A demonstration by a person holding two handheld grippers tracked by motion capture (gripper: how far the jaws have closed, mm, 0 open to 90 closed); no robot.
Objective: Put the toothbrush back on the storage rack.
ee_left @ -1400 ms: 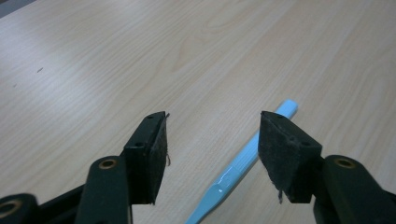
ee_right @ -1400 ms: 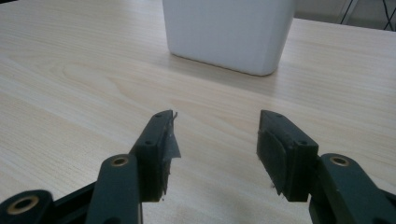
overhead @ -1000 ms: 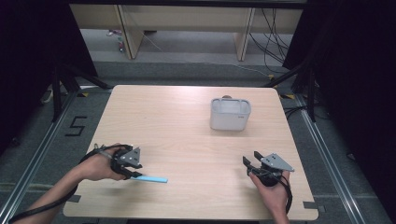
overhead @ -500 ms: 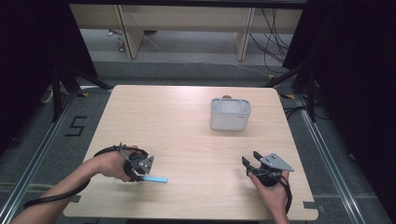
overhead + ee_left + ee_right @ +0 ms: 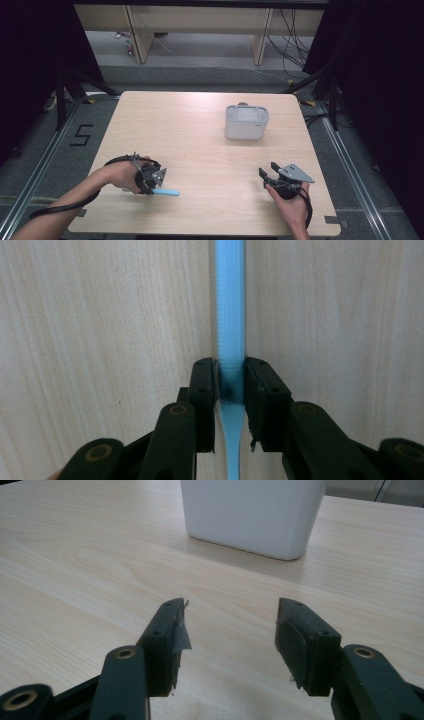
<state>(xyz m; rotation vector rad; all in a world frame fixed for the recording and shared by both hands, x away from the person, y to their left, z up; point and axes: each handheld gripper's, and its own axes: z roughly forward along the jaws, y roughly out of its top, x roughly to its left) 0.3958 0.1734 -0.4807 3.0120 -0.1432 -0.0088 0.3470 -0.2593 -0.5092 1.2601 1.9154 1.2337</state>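
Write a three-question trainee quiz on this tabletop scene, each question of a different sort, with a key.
1. True or false: the left gripper has its jaws closed on the blue strip.
2. What stands ahead of the right gripper? A) a white container B) a red mug C) a book
3. Fill in: the right gripper's jaws are ____.

Key: 1 true; the jaws have just been closing, with the strip pinched between them. 2 A, the white container. 3 open, with nothing between them.

One blue strip [image 5: 167,192], one white tub [image 5: 246,122], two tongs, one wooden table [image 5: 200,140].
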